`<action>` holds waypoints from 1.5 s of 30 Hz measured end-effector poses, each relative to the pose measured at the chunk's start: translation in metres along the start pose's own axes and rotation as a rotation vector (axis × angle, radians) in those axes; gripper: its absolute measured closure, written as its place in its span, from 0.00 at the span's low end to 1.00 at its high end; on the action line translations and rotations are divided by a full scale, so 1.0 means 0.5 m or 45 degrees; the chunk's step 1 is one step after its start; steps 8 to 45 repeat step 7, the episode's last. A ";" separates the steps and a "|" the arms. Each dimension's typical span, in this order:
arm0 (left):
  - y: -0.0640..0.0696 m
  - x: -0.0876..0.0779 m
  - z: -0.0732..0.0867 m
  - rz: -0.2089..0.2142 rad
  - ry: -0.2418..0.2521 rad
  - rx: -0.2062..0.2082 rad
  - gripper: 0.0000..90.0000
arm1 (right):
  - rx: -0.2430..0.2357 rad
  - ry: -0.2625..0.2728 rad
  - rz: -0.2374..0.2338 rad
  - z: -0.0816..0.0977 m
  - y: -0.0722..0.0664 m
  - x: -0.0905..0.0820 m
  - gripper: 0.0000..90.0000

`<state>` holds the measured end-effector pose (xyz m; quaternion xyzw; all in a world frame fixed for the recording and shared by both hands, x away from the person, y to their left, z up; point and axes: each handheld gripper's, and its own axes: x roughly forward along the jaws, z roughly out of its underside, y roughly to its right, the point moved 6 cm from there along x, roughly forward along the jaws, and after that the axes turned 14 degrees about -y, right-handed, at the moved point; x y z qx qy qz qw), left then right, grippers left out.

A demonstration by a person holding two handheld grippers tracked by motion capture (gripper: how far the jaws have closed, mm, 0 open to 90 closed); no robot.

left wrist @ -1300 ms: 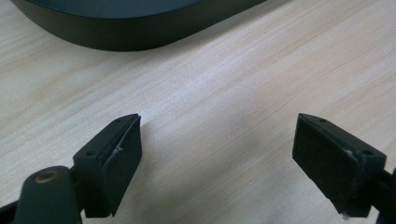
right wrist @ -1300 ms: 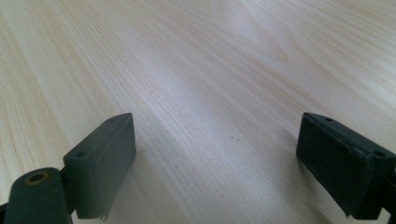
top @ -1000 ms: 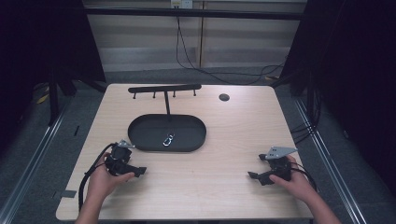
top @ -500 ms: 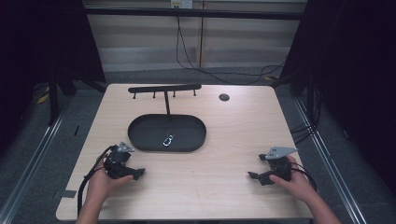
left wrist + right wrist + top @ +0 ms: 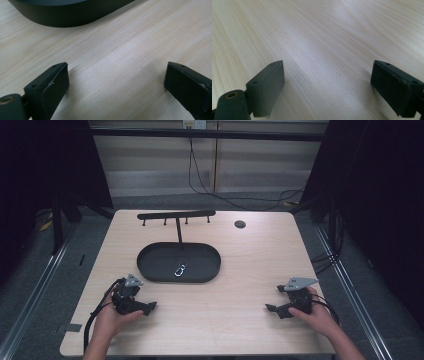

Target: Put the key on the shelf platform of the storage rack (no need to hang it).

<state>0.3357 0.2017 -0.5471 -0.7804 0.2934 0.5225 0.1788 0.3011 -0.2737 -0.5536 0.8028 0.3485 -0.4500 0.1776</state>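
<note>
Nothing is gripped: the left tool [image 5: 150, 307] and right tool [image 5: 270, 308] are rested wide open near the desk's [image 5: 240, 265] front corners. The keyring [image 5: 180, 269] is left in the black tray [image 5: 150, 265], beneath the unused hook rack [image 5: 176, 214].

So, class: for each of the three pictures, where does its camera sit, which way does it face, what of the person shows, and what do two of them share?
High view: above the person's side, looking forward and down on the table; both hands, left gripper and right gripper show.
Left gripper view: on the left gripper, low over the wood, facing the tray; its two jaws stand apart.
Right gripper view: on the right gripper, facing bare wood; jaws apart.
Shared: the tray in the high and left gripper views.
</note>
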 end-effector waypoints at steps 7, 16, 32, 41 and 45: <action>-0.001 0.001 0.001 -0.011 -0.011 0.020 0.03 | 0.000 0.000 0.000 0.000 0.000 0.000 0.13; -0.001 0.001 0.001 -0.011 -0.011 0.020 0.03 | 0.000 0.000 0.000 0.000 0.000 0.000 0.13; -0.001 0.001 0.001 -0.011 -0.011 0.020 0.03 | 0.000 0.000 0.000 0.000 0.000 0.000 0.13; -0.001 0.001 0.001 -0.011 -0.011 0.020 0.03 | 0.000 0.000 0.000 0.000 0.000 0.000 0.13; -0.001 0.001 0.001 -0.011 -0.011 0.020 0.03 | 0.000 0.000 0.000 0.000 0.000 0.000 0.13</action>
